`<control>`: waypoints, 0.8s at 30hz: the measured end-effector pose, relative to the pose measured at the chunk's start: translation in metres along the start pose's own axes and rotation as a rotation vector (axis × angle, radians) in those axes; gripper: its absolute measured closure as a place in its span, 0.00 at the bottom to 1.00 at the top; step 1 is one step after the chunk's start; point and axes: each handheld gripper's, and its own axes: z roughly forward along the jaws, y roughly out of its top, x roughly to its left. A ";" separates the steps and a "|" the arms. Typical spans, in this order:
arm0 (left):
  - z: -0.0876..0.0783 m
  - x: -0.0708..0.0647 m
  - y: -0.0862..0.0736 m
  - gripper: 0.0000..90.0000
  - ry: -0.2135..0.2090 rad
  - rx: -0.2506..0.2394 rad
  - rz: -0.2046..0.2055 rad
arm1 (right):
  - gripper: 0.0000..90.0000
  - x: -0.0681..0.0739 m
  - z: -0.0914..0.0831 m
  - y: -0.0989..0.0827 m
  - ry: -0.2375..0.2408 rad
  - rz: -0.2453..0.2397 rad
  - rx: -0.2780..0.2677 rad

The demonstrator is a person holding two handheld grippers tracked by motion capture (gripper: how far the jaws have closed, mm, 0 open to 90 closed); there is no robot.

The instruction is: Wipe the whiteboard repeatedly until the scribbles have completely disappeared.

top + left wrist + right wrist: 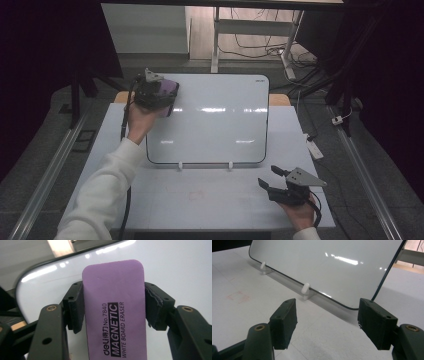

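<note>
**A:** Start from the high view. Why is the left gripper (159, 95) parked up at the far left corner of the whiteboard (215, 125)?

**B:** I have it there because it carries the purple eraser (167, 91), and I judge the job in hand to be wiping the board. The corner is a sensible place to begin or end a pass. The board leans back on two small white feet (180, 165), so I come at it from the front with the eraser's face turned to the surface.

**A:** And the right gripper (272, 181)?

**B:** It rests low on the table (200, 200), near the board's front right corner, well apart from the eraser. I keep it out of the way; it has nothing to do yet.

**A:** Now the left gripper view. Is the grip sound?

**B:** The jaws are clamped on the eraser's (117, 312) two long sides, with the printed back facing the camera. Held by the edges, the felt side stays free to meet the board (175, 267) behind it. Whether it touches, I cannot tell.

**A:** Right gripper view?

**B:** The jaws stand apart with nothing between them, pointing at the board's (332, 267) lower edge and one foot (306, 291).
</note>
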 end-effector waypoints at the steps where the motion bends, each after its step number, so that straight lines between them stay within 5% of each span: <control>1: -0.002 -0.002 -0.001 0.44 -0.014 -0.005 0.002 | 0.35 0.000 0.000 0.000 -0.001 0.000 -0.002; 7: -0.021 -0.012 -0.020 0.44 -0.113 -0.051 -0.012 | 0.35 0.002 0.001 0.002 0.005 0.000 -0.003; 14: -0.034 -0.022 -0.053 0.44 -0.226 -0.046 -0.030 | 0.35 0.011 0.009 0.008 0.033 -0.022 -0.003; 24: -0.038 -0.042 -0.083 0.44 -0.314 -0.031 -0.013 | 0.35 0.024 0.024 0.016 0.085 -0.037 0.001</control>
